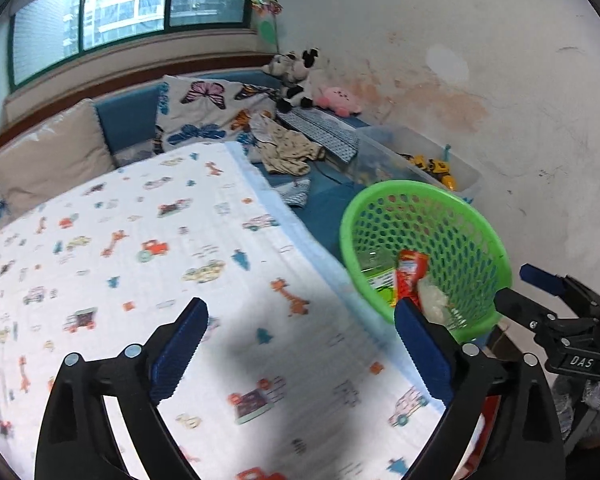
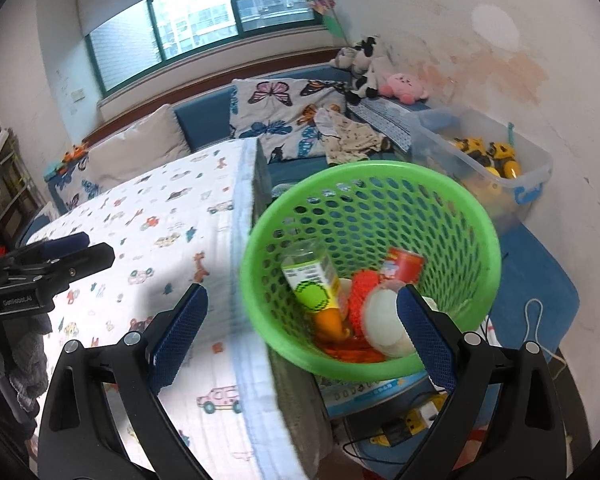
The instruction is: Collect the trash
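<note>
Nearest to us, our left claw stands wide apart with nothing between its ribbed blue pads, hanging over the patterned cloth that covers the desk. Our right claw is likewise spread and empty; in the right wrist view one finger sits over the cloth and the other over the mouth of the green basket.

Just past the desk's edge that basket holds the trash: a small clear bottle with a green-and-white label lying tilted, a red wrapper, an orange mesh piece, a white rounded lump and something smooth and orange under the bottle. We see no trash left on the cloth in either view, so we judge the collecting close to finished.

The basket is thin perforated plastic with a rolled rim, light and somewhat springy by our guess; the rim looks the best place to pinch it, one pad inside and one outside. Its contents should be light: the wrapper crinkly and slippery, the mesh soft, the bottle stiff but smooth and apt to roll.

Farther off lie a clear storage bin with yellow toy vehicles, butterfly-print cushions, crumpled clothing, plush toys against the stained wall, and the window.
</note>
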Motion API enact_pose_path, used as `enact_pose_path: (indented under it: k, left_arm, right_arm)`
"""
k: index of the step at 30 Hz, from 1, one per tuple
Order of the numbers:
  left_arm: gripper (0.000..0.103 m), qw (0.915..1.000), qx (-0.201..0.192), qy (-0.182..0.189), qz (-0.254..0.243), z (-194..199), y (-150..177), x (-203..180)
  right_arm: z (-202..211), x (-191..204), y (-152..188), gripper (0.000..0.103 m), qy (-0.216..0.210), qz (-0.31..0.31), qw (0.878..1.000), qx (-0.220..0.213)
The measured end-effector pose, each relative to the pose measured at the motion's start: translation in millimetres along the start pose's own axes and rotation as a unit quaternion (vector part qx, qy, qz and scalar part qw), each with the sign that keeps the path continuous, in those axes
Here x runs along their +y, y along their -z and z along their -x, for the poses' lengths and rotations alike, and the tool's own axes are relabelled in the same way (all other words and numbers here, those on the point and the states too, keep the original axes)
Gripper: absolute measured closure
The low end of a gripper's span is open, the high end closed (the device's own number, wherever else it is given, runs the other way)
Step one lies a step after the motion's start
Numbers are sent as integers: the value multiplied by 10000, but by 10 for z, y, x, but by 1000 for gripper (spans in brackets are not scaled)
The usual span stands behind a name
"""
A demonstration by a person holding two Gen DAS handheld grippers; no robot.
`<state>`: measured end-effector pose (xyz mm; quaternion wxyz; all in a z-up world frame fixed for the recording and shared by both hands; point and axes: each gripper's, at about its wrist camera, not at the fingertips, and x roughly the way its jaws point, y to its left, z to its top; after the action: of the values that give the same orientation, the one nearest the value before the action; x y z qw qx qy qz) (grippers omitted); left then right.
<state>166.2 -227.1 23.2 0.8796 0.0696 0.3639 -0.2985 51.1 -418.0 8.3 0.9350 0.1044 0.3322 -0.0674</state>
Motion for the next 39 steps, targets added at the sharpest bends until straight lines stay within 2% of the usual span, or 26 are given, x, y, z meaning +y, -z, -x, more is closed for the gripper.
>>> enact_pose_path:
  k: [6,16,25,33,39]
  left_arm:
    - [10,9997,-67,-164,187,228,126,178]
    - [8,9949,-84,-883,478,628,527,619]
    - [8,9877,-20,-1368,762,966,950,988]
    - [8,9815,-189,-1713,835,1238,1147,1108]
    - [8,9768,-299,-1955,819,1376,1275,1116]
  right_arm:
    - [-3,248,73,7,-104,64,9999,83]
    - [44,688,279,7,-32,214,9996,157]
    - [152,1055,488,7,-64,256,9995,189]
    - [272,1287,585,7,-33,388,9992,84]
    - [308,1416,671,6,-166,440,9988,101]
